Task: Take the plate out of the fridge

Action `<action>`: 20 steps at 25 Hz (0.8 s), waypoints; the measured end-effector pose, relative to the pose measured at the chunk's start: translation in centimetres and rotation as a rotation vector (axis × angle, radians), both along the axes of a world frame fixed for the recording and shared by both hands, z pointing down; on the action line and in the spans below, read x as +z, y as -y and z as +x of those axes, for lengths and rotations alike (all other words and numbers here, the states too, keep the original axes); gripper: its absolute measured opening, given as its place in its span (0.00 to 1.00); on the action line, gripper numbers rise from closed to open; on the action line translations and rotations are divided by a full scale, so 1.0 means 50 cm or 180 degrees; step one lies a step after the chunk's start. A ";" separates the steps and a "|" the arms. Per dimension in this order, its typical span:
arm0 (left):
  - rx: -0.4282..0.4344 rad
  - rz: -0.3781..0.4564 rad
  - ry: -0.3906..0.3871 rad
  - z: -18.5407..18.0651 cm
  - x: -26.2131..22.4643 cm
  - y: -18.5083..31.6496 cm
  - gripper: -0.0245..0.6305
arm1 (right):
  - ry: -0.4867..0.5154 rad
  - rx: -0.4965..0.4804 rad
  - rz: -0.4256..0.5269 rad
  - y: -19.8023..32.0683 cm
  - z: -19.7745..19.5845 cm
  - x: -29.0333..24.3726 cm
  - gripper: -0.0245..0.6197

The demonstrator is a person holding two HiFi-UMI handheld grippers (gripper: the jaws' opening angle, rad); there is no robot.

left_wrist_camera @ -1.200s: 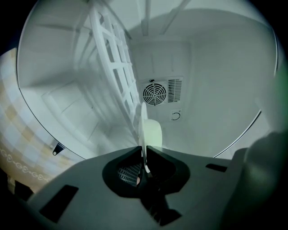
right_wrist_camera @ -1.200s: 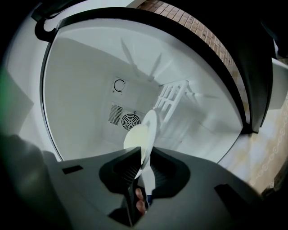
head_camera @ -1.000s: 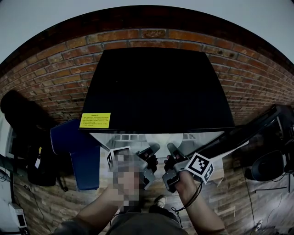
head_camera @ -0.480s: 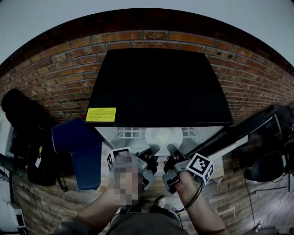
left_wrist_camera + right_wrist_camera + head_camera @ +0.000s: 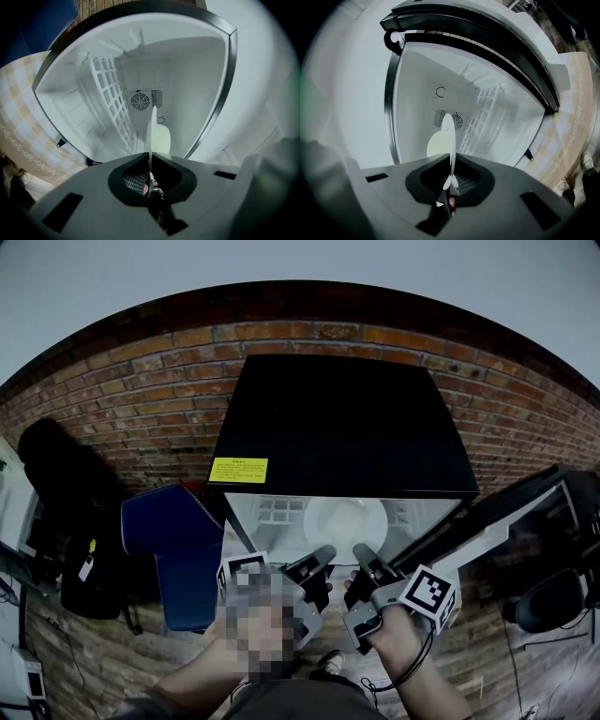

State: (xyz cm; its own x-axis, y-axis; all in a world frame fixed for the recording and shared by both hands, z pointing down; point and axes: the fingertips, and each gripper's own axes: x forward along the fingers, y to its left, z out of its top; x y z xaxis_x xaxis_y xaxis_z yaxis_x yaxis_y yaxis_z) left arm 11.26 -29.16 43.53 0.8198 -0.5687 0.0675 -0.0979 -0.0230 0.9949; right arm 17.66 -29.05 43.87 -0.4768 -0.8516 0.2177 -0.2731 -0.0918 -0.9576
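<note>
A small black fridge (image 5: pixel 337 427) stands open against the brick wall, its white inside (image 5: pixel 272 521) showing. A round white plate (image 5: pixel 345 519) is level in the fridge's mouth. My left gripper (image 5: pixel 319 563) is shut on the plate's near rim at the left. My right gripper (image 5: pixel 364 559) is shut on the near rim at the right. In the left gripper view the plate (image 5: pixel 152 133) runs edge-on out of the left gripper (image 5: pixel 150 161) toward the back wall. In the right gripper view the plate (image 5: pixel 449 133) likewise stands edge-on in the right gripper (image 5: pixel 451 164).
The fridge door (image 5: pixel 506 512) hangs open at the right. A white wire shelf (image 5: pixel 112 103) and a round fan vent (image 5: pixel 139 101) sit inside. A blue seat (image 5: pixel 169 549) and a black bag (image 5: pixel 56 484) stand left of the fridge. The floor is wood planks (image 5: pixel 84 662).
The head view has shifted, so more of the fridge's inside and the plate show. Both grippers sit a little lower and to the right, still at the plate's near rim.
</note>
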 end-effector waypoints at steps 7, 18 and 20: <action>-0.0055 0.0061 -0.0090 -0.043 -0.062 -0.058 0.08 | 0.0019 -0.0146 0.0057 -0.054 -0.043 -0.058 0.10; -0.0258 0.0083 -0.0128 -0.118 -0.077 -0.131 0.08 | 0.0002 -0.0475 0.0079 -0.116 -0.117 -0.082 0.10; -0.0313 0.0070 -0.0111 -0.136 -0.072 -0.144 0.08 | 0.0001 -0.0542 0.0072 -0.127 -0.134 -0.078 0.10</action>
State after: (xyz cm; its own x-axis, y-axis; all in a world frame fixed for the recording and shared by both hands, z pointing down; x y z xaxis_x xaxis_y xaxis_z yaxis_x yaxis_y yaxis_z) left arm 4.47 -21.95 39.92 0.7616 -0.6475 0.0265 -0.0660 -0.0368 0.9971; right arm 10.98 -22.70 39.96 -0.6148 -0.7631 0.1991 -0.2826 -0.0226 -0.9590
